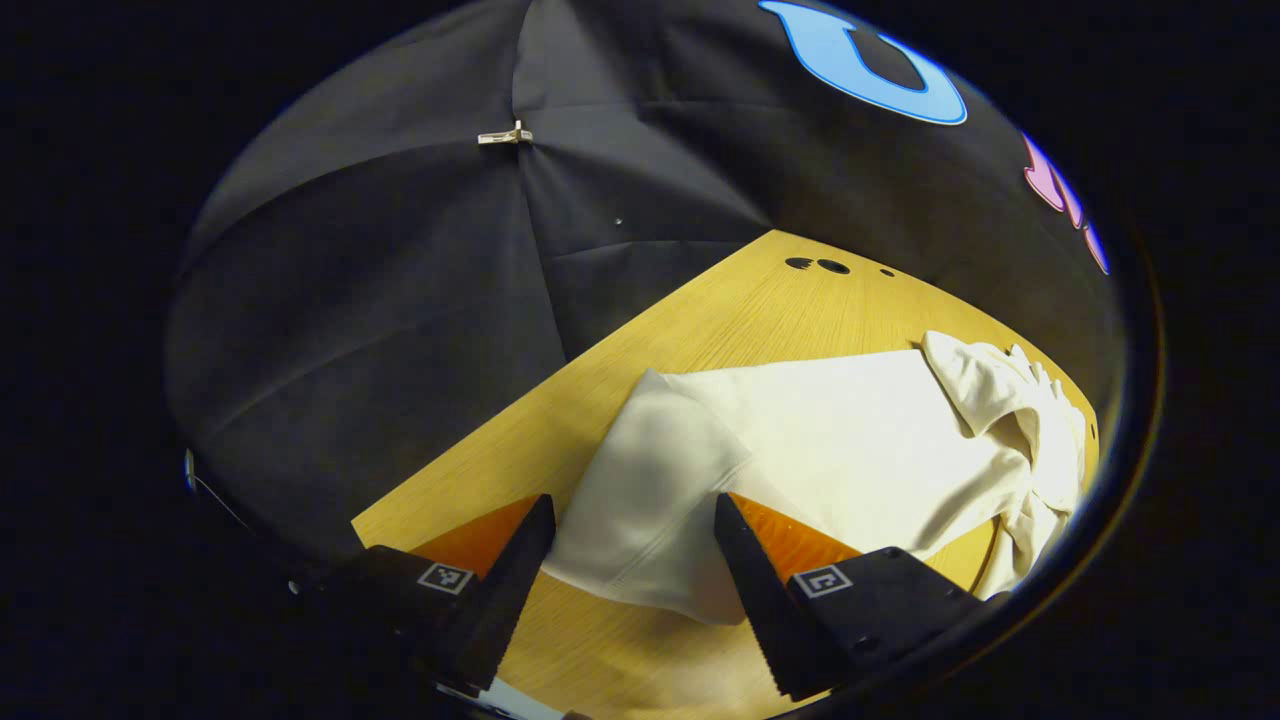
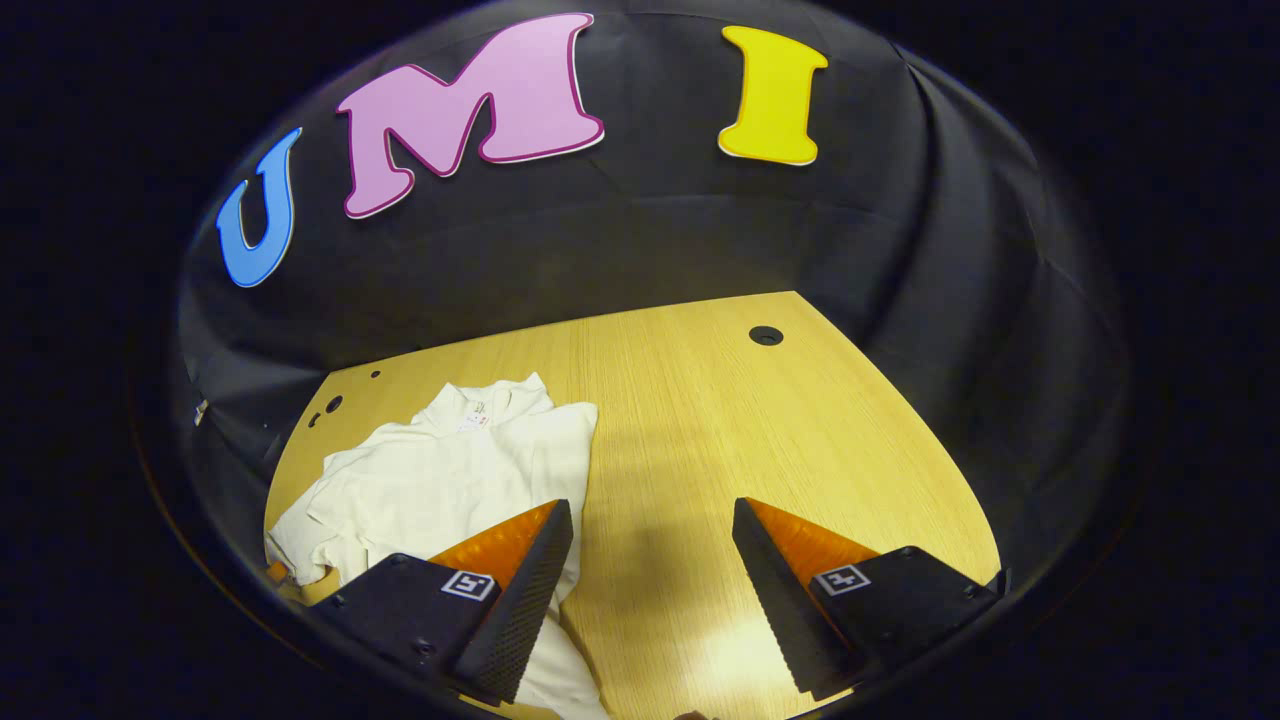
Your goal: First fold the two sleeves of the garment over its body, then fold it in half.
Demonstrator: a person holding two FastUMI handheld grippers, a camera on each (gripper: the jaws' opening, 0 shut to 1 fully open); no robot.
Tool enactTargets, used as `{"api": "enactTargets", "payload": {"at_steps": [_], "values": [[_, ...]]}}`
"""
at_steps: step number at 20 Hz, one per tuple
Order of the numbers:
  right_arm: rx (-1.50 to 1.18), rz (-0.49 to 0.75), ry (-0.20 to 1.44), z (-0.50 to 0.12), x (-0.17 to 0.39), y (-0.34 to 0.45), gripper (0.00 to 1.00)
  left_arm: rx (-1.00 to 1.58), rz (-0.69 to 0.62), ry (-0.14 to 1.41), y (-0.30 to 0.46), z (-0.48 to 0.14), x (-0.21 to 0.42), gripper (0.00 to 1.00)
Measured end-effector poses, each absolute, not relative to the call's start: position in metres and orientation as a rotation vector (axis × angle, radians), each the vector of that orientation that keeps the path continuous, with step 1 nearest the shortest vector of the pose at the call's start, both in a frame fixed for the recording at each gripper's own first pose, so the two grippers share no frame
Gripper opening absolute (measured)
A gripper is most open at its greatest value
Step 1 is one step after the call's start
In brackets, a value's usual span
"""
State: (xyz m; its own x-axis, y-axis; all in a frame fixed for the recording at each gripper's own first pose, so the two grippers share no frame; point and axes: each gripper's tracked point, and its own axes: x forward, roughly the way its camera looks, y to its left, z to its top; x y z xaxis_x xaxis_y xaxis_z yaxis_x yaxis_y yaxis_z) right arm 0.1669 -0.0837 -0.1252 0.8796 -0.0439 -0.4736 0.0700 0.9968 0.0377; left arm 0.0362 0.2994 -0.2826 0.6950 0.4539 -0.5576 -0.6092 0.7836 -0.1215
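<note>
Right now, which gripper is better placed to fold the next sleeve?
Left. The left gripper has open jaws straddling a sleeve of the white garment; the right gripper is open over bare table.

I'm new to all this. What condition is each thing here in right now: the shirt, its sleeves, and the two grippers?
Garment: lying on the table, body spread mostly flat, not folded in half.
Near sleeve: lying out from the body, between the left gripper's fingers.
Far sleeve: bunched and rumpled.
Left gripper: open, straddling the near sleeve.
Right gripper: open, over bare table beside the garment.
</note>
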Motion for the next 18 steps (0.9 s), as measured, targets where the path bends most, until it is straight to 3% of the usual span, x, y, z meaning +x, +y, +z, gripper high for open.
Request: {"api": "enactTargets", "payload": {"at_steps": [4,9,12,18], "values": [[0.032,-0.046,0.495,-0.131,0.152,-0.085,0.98,-0.350,0.553,0.543,0.292,-0.284,0.045,0.84],[0.023,-0.034,0.516,-0.147,0.136,-0.090,0.99,-0.325,0.509,0.572,0.279,-0.280,0.056,0.27],[0.029,-0.037,0.539,-0.156,0.128,-0.101,0.99,-0.326,0.504,0.616,0.275,-0.275,0.061,0.07],[0.039,-0.066,0.529,-0.157,0.118,-0.121,0.99,-0.365,0.461,0.551,0.276,-0.212,0.088,0.06]]}}
